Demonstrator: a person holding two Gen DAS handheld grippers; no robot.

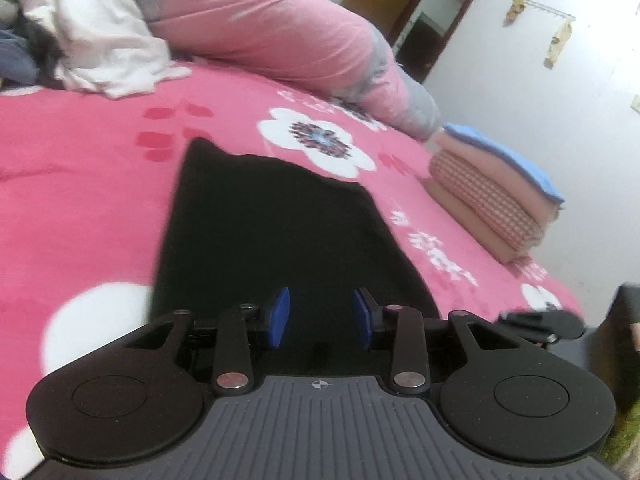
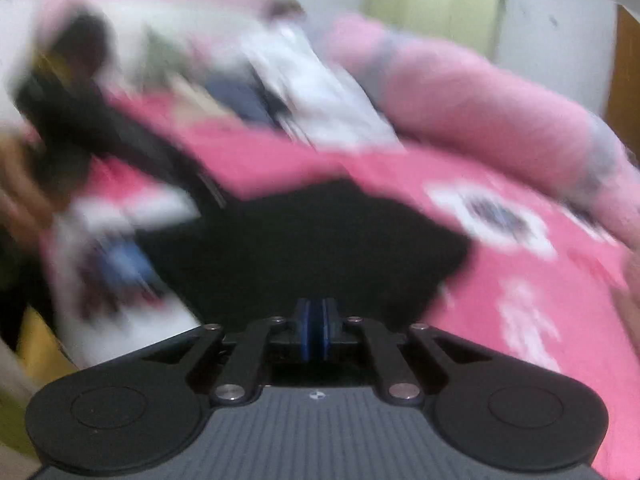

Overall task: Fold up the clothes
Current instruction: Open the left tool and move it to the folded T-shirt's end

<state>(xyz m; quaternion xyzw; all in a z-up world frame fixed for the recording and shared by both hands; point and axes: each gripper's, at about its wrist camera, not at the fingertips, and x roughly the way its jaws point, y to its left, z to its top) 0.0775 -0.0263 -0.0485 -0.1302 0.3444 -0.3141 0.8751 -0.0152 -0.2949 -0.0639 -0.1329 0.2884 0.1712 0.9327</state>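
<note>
A black garment [image 1: 272, 232] lies flat on the pink flowered bed cover [image 1: 80, 200]. My left gripper [image 1: 322, 316] hovers over its near edge, open, its blue pads [image 1: 280, 316] wide apart with nothing between them. My right gripper [image 2: 316, 332] is shut, its blue pads pressed together at the near edge of the black garment [image 2: 320, 248]. That view is badly blurred, so I cannot tell if cloth is pinched. Part of the right gripper [image 1: 540, 322] shows at the right of the left wrist view, beside the garment's edge.
A heap of unfolded white and dark clothes [image 1: 100, 48] lies at the far left. A rolled pink duvet [image 1: 280, 28] runs along the back. A folded stack [image 1: 492, 192] sits at the bed's right edge. A hand [image 2: 24, 200] shows at the left.
</note>
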